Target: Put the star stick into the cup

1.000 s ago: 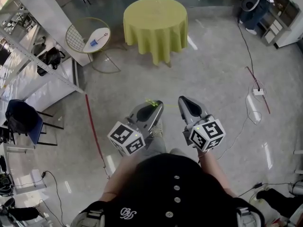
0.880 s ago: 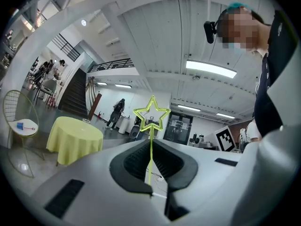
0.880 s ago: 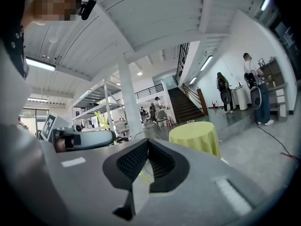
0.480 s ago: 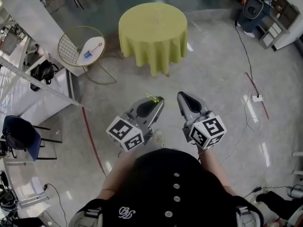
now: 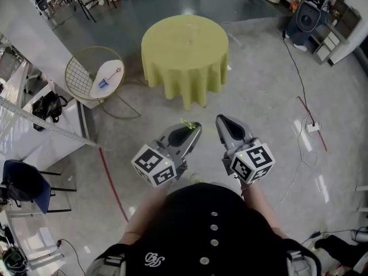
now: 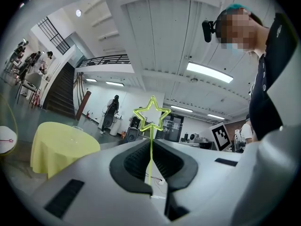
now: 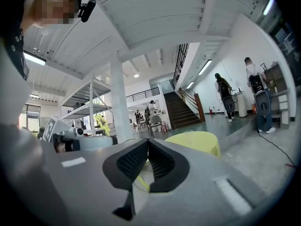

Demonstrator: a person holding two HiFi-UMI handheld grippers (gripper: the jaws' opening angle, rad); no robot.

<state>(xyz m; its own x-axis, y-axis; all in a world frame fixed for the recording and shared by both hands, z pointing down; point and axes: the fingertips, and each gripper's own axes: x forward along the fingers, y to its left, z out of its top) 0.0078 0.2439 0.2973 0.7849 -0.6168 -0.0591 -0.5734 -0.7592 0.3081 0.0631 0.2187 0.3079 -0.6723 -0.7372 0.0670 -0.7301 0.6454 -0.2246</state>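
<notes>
The left gripper (image 5: 192, 126) clamped the star stick (image 6: 151, 149) at centre frame. The right gripper (image 5: 223, 121) sat closed and empty. Carrying well meant keeping it upright toward the yellow table (image 5: 184, 68), upper centre, where the cup (image 5: 190, 37) probably stood.

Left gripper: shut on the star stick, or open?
Shut: left gripper pinches the star stick by its stem; star pokes out beyond.
</notes>
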